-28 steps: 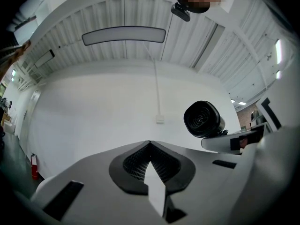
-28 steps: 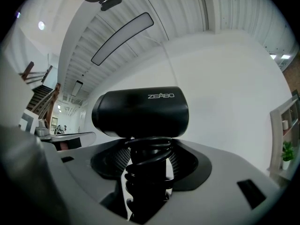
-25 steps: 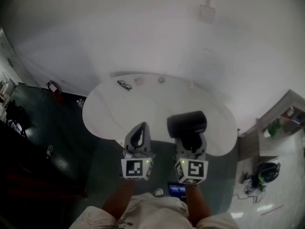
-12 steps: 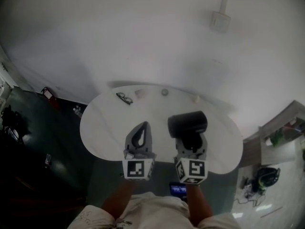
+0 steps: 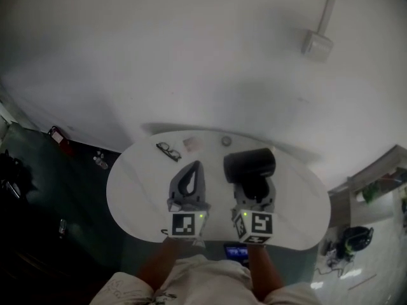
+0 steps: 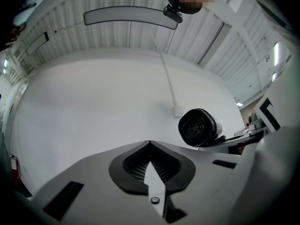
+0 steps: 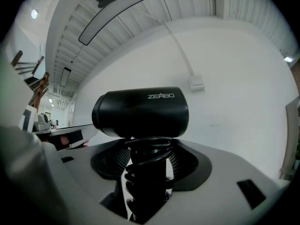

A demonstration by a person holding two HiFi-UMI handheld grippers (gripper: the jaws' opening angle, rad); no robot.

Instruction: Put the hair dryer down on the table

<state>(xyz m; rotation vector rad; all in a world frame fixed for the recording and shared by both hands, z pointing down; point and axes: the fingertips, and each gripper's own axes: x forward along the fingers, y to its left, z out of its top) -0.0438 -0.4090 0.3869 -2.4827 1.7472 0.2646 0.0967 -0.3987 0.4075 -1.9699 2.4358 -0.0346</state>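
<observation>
Hair dryer (image 5: 249, 164) is upright in the right gripper (image 5: 254, 187), jaws clamped on the handle with the cord coiled round it and the black barrel sideways on top. It's over the near side of the white oval table (image 5: 140, 189). The left gripper (image 5: 193, 171) sits just beside it, jaws pressed together with nothing between them. Glasses (image 5: 168, 150) lie at the far edge.
</observation>
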